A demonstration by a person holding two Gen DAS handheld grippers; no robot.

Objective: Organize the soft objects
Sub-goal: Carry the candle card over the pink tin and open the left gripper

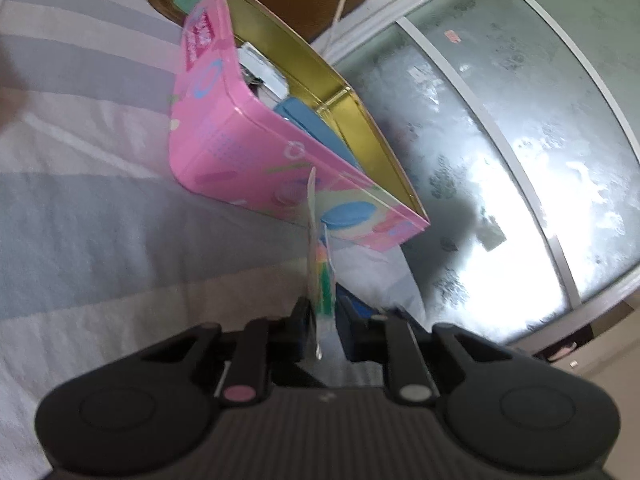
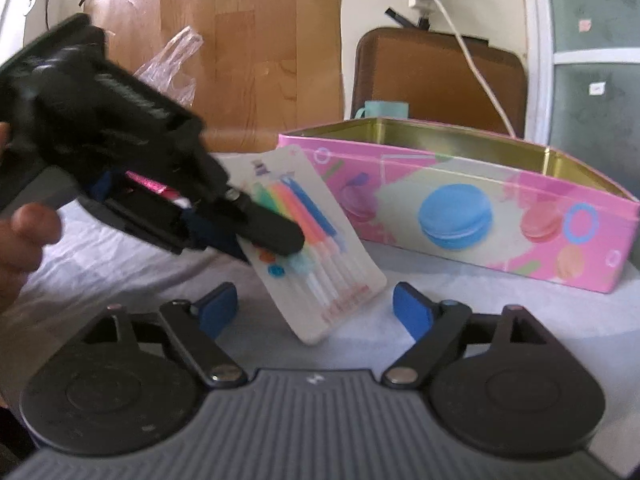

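A flat white card of coloured candles [image 2: 316, 252] is held up off the striped bedsheet [image 1: 80, 208]. My left gripper [image 1: 322, 312] is shut on this candle pack [image 1: 320, 264], seen edge-on between its pads; in the right wrist view that left gripper [image 2: 276, 236] comes in from the left and clamps the card's left side. My right gripper [image 2: 316, 308] stands open just below the card, its blue pads [image 2: 412, 312] apart from the card on both sides. An open pink tin [image 2: 480, 216] with macaron prints lies behind; inside the pink tin [image 1: 280, 152] I see a blue object [image 1: 312, 128].
A person's hand [image 2: 24, 240] holds the left gripper's handle. A frosted glass door [image 1: 500, 140] stands to the right of the bed. Behind the tin are a brown case [image 2: 440, 76], a mint cup [image 2: 384, 110], a white cable [image 2: 472, 60], a plastic bag [image 2: 176, 64] and wooden boards [image 2: 248, 40].
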